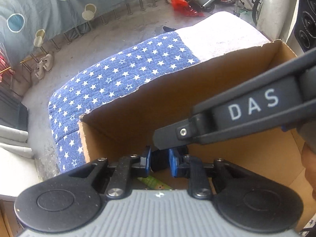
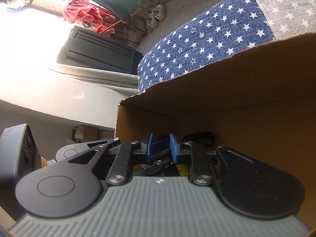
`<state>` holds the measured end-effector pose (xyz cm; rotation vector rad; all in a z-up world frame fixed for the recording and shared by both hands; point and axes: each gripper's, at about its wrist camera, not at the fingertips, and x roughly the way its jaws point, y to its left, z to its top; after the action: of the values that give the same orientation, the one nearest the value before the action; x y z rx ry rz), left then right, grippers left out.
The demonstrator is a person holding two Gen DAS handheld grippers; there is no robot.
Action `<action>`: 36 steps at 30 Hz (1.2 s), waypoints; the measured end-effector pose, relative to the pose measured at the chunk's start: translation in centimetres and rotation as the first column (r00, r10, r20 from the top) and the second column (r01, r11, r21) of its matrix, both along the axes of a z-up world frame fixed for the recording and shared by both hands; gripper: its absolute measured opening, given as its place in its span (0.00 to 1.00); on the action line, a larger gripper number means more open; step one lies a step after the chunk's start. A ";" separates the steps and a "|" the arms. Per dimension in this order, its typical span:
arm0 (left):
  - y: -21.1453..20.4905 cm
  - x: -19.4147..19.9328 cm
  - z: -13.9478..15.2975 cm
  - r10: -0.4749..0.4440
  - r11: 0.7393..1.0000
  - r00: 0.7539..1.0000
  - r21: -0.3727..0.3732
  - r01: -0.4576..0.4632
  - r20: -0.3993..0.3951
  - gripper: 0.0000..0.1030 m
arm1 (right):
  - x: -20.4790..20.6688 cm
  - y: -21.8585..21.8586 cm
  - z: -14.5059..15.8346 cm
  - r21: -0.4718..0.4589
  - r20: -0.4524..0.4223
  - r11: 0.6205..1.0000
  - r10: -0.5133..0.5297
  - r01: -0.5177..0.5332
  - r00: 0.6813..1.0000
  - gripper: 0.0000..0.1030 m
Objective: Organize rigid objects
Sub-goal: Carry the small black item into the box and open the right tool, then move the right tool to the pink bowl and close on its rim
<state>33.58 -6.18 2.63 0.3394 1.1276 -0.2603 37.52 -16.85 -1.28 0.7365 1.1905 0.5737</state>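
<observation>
An open cardboard box (image 1: 158,102) stands on a blue cloth with white stars (image 1: 118,75). My left gripper (image 1: 160,161) points down into the box, its blue pads close together on a black ribbed object (image 1: 160,158). Just above it, my right gripper (image 1: 165,141) reaches in from the right. In the right wrist view my right gripper (image 2: 160,146) is inside the box (image 2: 237,98) with a dark flat piece (image 2: 159,143) filling the gap between its pads. I cannot tell whether both hold the same thing. A green packet (image 1: 155,183) lies on the box floor.
A black rounded item (image 2: 205,137) lies deeper in the box. A dark speaker (image 2: 19,150) stands beside the box. A person's hand (image 1: 310,169) shows at the right edge. On the concrete floor beyond lie pale shoes (image 1: 44,65), a red bag (image 1: 183,6) and a hanging grey cloth.
</observation>
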 end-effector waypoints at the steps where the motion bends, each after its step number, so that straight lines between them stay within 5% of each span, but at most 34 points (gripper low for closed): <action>1: 0.1 -0.3 0.4 0.001 1.000 1.000 -0.004 -0.001 0.011 0.23 | -0.1 -0.4 0.3 0.003 0.010 1.000 -0.003 0.003 1.000 0.19; 9: 1.1 -4.2 4.9 0.018 0.994 0.996 -0.109 -0.009 0.082 0.30 | -5.7 -5.7 4.7 0.040 0.108 0.998 -0.057 0.053 0.993 0.19; 17: 2.6 -14.9 8.7 -0.042 0.962 0.985 -0.258 0.085 0.167 0.49 | -19.8 -12.4 9.7 0.094 0.304 0.990 -0.132 0.108 0.943 0.23; 22: 2.9 -21.3 5.5 -0.078 0.931 0.990 -0.346 0.115 0.121 0.55 | -28.3 -14.0 7.3 0.063 0.327 0.987 -0.163 0.151 0.931 0.25; 26: 1.8 -24.7 1.4 -0.122 0.936 0.991 -0.325 0.133 0.054 0.55 | -32.5 -13.1 2.7 -0.016 0.275 0.982 -0.178 0.190 0.945 0.25; 32: -0.5 -27.6 -3.1 -0.165 0.948 0.985 -0.283 0.147 -0.043 0.55 | -34.6 -9.9 -1.3 -0.150 0.238 0.975 -0.126 0.165 0.963 0.26; 36: -1.4 -28.3 -4.8 -0.164 0.956 0.986 -0.254 0.148 -0.039 0.55 | -33.6 -8.3 -2.0 -0.172 0.229 0.978 -0.077 0.118 0.970 0.27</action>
<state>5.24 -7.63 -2.21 0.1969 1.1136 -0.5508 3.89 -25.11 -3.30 0.5544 0.9795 0.4434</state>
